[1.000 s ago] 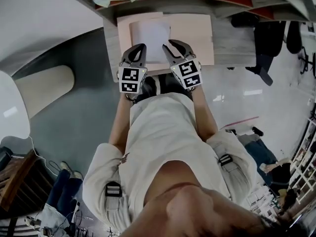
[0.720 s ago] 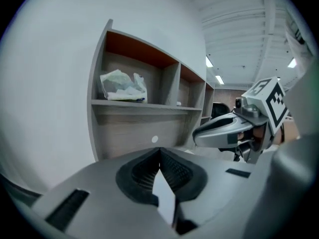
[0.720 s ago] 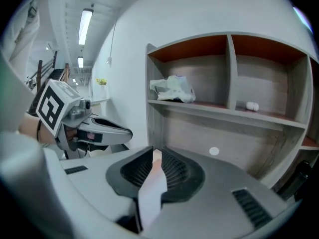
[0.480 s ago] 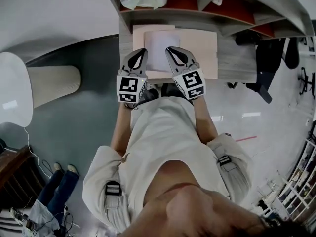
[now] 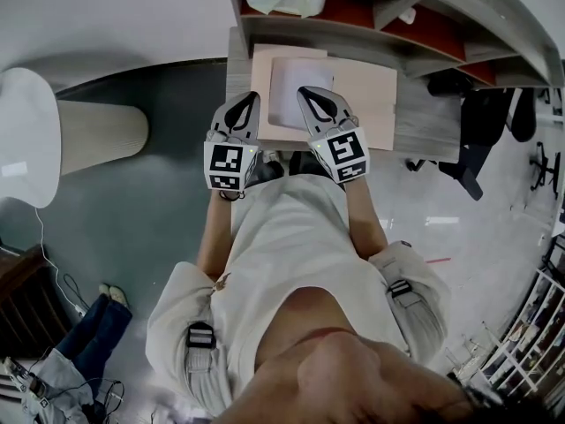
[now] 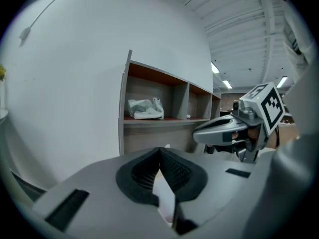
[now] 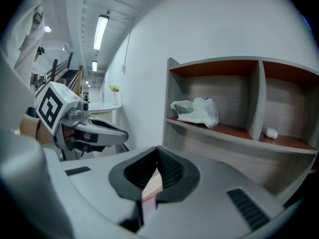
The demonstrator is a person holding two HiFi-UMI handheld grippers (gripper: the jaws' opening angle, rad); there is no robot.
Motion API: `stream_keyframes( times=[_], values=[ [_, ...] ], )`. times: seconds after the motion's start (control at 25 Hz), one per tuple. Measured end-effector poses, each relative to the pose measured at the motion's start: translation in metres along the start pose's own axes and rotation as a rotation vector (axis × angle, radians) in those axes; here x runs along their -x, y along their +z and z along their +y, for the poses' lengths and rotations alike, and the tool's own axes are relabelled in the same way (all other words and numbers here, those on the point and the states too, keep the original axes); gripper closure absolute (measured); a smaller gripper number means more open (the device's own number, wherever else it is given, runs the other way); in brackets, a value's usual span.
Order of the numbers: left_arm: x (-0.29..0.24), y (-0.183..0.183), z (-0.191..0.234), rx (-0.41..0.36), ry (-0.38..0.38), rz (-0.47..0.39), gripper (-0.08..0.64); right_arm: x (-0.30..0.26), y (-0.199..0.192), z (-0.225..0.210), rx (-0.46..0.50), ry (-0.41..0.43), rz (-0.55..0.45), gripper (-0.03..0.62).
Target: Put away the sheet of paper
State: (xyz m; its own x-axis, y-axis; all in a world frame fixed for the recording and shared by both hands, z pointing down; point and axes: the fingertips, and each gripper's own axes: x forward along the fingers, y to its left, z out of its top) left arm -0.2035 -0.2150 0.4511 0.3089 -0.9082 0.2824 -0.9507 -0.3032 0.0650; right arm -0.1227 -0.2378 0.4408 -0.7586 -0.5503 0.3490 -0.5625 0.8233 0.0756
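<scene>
Though broad overhead, paper (image 5: 296, 91) elsewhere sliver-thin.

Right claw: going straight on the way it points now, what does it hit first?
Probably the grey wooden shelf unit, low on its front panel, below the crumpled white plastic bag. Depth is unclear.

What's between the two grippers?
Head view: the sheet of paper spans from left gripper to right gripper, each shut on an edge, over the pink board.

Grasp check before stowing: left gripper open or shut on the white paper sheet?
Shut on it: left gripper jaws meet, white paper sheet pinched between them.
</scene>
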Motion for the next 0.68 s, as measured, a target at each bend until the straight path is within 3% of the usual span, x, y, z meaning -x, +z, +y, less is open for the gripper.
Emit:
stream_keyframes(
  times=[0.68],
  values=[
    [0.013,0.011,0.005,-0.025,0.016,-0.011,0.541,-0.002,0.008,0.016,0.009,0.024,0.002,0.572]
  ],
)
